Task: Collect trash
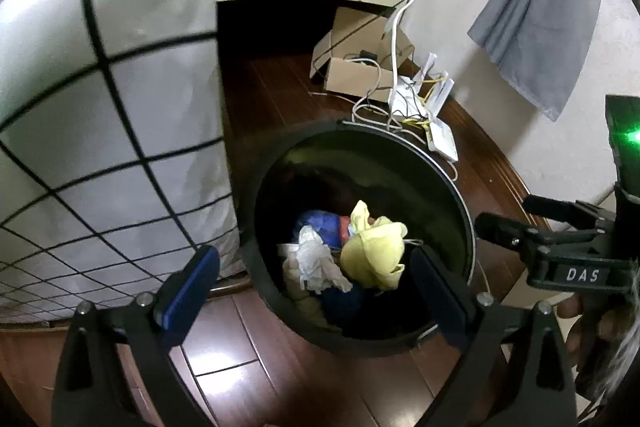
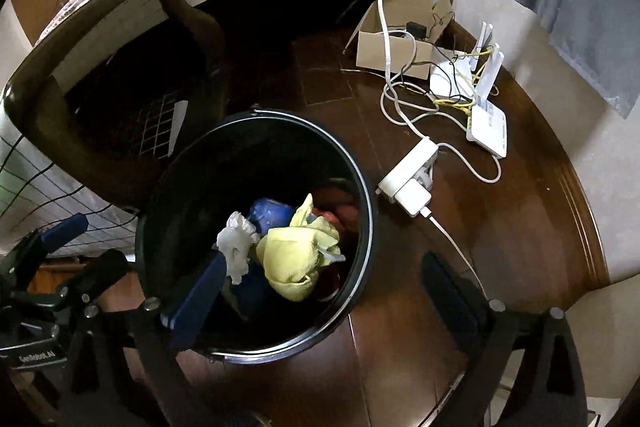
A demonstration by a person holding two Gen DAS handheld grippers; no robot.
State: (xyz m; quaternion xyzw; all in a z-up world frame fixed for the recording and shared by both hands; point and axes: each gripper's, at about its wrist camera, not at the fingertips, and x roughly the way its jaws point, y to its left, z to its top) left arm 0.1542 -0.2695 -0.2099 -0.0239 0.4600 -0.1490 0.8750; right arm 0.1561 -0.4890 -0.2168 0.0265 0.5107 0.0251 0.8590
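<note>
Both grippers' jaws stand apart and empty above the black bin (image 2: 160,187), beside a checked cloth (image 1: 100,107) and power strip (image 2: 408,167).

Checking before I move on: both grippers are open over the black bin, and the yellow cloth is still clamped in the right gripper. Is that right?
Not quite. The yellow cloth is not clamped: in the right wrist view it lies loose inside the black bin beside the white wad, with nothing between the jaws of the right gripper. The rest stands: the left gripper is open over the bin too.

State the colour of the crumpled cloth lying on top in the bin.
Pale yellow cloth; clearest in the right wrist view.
</note>
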